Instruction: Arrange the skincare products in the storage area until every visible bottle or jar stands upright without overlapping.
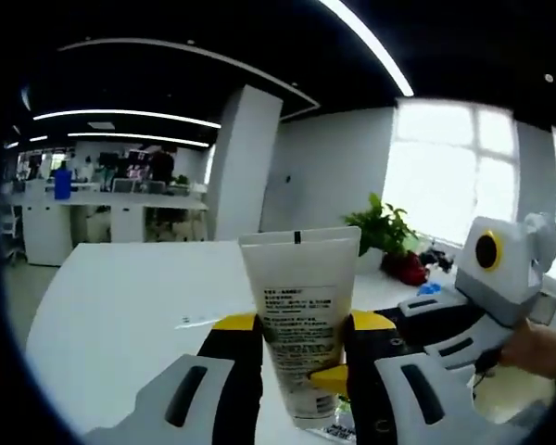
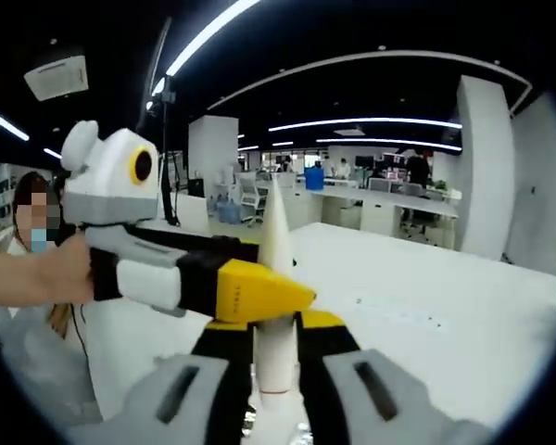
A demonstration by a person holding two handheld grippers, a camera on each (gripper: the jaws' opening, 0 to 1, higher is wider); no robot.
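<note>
Progress looked early: one white tube (image 1: 299, 320) was lifted above the white counter (image 1: 120, 306), pinched cap-down between both tools. The left tool (image 1: 301, 366) pressed its flat sides; the right tool (image 2: 276, 357) gripped its edges near the cap. No storage area showed; standing it upright remained. Contents could not be judged.

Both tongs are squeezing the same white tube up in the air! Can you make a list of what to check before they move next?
1. Left tongs grip the tube: ok, pressed on both sides.
2. Right tongs grip the tube too: ok, jaws close on its sides.
3. Tube stands crimped end up: ok.
4. Tube rests on the table: not ok, held above it.
5. Storage area in sight: cannot tell.
6. Other bottles or jars upright: cannot tell.
</note>
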